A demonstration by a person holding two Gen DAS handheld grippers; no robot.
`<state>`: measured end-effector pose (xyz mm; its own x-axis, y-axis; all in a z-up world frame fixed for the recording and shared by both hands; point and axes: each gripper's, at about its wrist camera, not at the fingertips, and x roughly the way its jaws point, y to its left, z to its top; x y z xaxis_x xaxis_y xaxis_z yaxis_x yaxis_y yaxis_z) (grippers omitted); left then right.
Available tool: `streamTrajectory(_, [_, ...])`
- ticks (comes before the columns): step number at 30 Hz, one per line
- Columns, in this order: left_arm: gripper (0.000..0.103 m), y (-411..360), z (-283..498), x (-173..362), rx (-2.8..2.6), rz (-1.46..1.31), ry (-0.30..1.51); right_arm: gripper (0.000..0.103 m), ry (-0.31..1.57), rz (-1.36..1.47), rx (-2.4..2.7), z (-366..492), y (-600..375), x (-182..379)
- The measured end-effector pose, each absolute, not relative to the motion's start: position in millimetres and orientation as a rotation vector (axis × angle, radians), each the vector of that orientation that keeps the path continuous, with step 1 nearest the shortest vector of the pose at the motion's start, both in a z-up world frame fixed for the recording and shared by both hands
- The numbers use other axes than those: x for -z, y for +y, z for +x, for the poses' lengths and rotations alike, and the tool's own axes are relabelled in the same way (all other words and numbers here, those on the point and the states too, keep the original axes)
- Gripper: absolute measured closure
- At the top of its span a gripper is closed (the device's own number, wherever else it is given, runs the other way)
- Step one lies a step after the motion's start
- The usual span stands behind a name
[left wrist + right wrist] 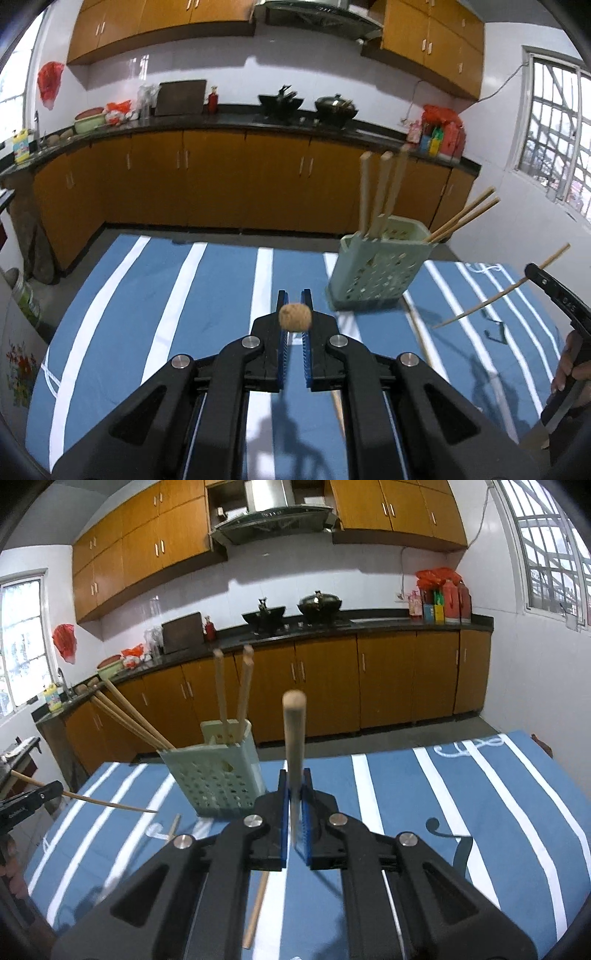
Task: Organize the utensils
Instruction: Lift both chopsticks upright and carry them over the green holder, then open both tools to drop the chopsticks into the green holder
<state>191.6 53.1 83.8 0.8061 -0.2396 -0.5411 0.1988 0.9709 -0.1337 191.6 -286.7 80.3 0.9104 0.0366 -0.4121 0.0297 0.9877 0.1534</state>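
Left gripper (pixel 294 314): I have it clamped on a chopstick (pixel 294 321), end-on to camera. Holder (pixel 376 273): ahead-right, near the table's (pixel 184 295) far edge. Right gripper (pixel 294 794): clamped on an upright chopstick (pixel 294 731); holder ahead-left, nearer.

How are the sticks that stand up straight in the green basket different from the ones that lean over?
The upright sticks stand almost straight, while the leaning sticks tip far out over the rim. The upright sticks look paler and wider, and the leaning sticks look browner and thinner. In the right wrist view, the upright sticks sit at the back of the green basket and the leaning sticks at its left corner. Both kinds are wooden and poke out of the top.
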Motion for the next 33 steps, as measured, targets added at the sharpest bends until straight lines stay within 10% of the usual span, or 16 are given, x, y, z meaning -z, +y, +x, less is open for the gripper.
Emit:
streamTrajectory(16, [0.096, 14, 171, -175, 0.432, -0.024, 0.437, 0.096, 0.234, 0.187, -0.178, 176, -272, -188])
streamTrajectory(33, [0.096, -32, 240, -178, 0.421, 0.089, 0.585, 0.096, 0.271, 0.138, -0.127, 267, -244, -181])
